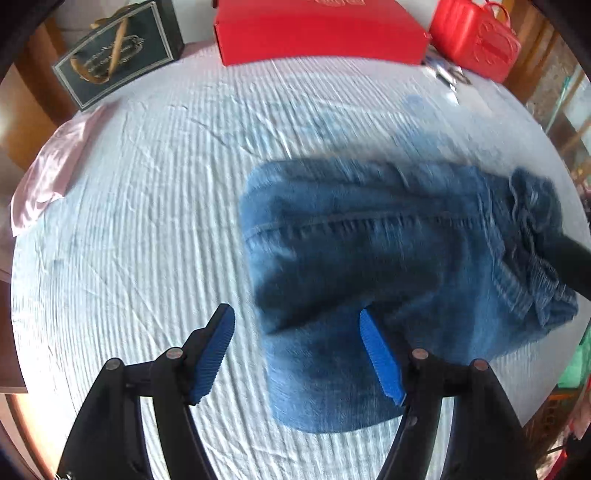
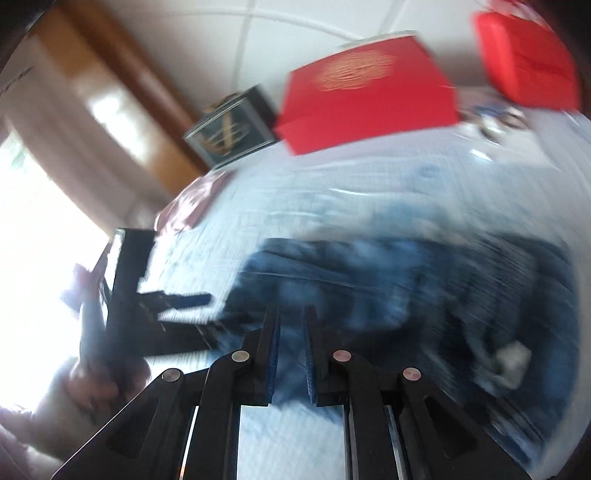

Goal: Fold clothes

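A pale blue crinkled sheet (image 1: 147,221) is spread over the surface, which could be a bed or a worktop; which one cannot be told. At its far left edge a pink cloth (image 1: 48,173) is seen hanging over the side, with brown wooden furniture behind it. Along the back, from left to right, a dark gift bag (image 1: 118,55) with gold lettering, a red box (image 1: 317,33) and a red case (image 1: 476,40) are lined up, the box and the case just beside each other. A white tiled wall is shown behind them in the right wrist view, and bright window light is seen at that view's left.

The blue jeans (image 1: 369,258), partly folded, are laid on the sheet right of centre, with the waistband bunched at the right end. They are blurred in both views.

The left hand-held gripper (image 1: 297,354) is pointed steeply down at the sheet with its jaws released and standing wide; the near edge of the jeans lies below the gap, and the pads (image 1: 214,362) are not pressed on it. In the right wrist view it is seen at the left, gripped by a person's hand (image 2: 107,384).

The right hand-held gripper (image 2: 291,354) is tilted downward over the jeans, its blue pads drawn nearly together with a narrow gap. No cloth can be made out between them.
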### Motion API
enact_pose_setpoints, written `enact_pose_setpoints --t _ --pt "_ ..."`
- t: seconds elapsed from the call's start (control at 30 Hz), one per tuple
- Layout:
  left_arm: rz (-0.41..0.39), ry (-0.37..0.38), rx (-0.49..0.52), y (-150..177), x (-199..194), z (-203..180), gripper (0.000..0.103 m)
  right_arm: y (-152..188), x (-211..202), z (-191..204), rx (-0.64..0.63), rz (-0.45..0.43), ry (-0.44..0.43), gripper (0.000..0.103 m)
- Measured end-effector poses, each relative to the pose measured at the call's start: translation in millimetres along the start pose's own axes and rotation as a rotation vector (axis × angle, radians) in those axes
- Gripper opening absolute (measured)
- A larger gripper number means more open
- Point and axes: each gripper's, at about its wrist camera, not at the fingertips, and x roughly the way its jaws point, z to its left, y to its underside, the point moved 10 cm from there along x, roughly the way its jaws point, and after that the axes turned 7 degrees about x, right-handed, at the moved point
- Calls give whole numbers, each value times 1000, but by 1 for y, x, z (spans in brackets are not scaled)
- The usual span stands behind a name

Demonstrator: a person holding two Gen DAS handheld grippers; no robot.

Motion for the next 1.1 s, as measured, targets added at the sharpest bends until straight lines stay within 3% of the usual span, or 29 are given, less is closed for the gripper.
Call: enact_pose_setpoints --t 0.13,0.2,0.27,0.37,0.47,0.6,0.7,0.83,0.93,1.03,1.1 --pt "33 -5 -14 7 17 3 70 21 51 -28 41 153 115 13" --pt "41 3 -23 9 23 6 72 40 42 -56 64 170 176 12" --pt "43 14 -39 10 27 8 77 61 17 -99 140 161 250 4" --pt "49 28 -51 7 22 9 78 77 -18 -139 269 132 270 0" --pt "-29 50 -48 -12 -1 6 78 58 -43 -113 229 42 160 0" --pt "-62 -10 -42 -35 0 6 78 21 -43 -71 139 -48 52 3" --pt "1 -28 -31 -25 27 4 74 20 -7 -74 142 5 69 3" --pt "16 3 -65 -18 41 3 75 53 37 -97 155 119 174 0" --pt "16 3 -53 -16 36 0 75 54 20 -87 144 83 145 0" --pt "-27 35 -44 -11 16 -11 75 38 -37 -72 116 -77 99 2" --pt "-39 43 -36 -10 11 -15 75 21 -68 -90 165 -181 114 2"
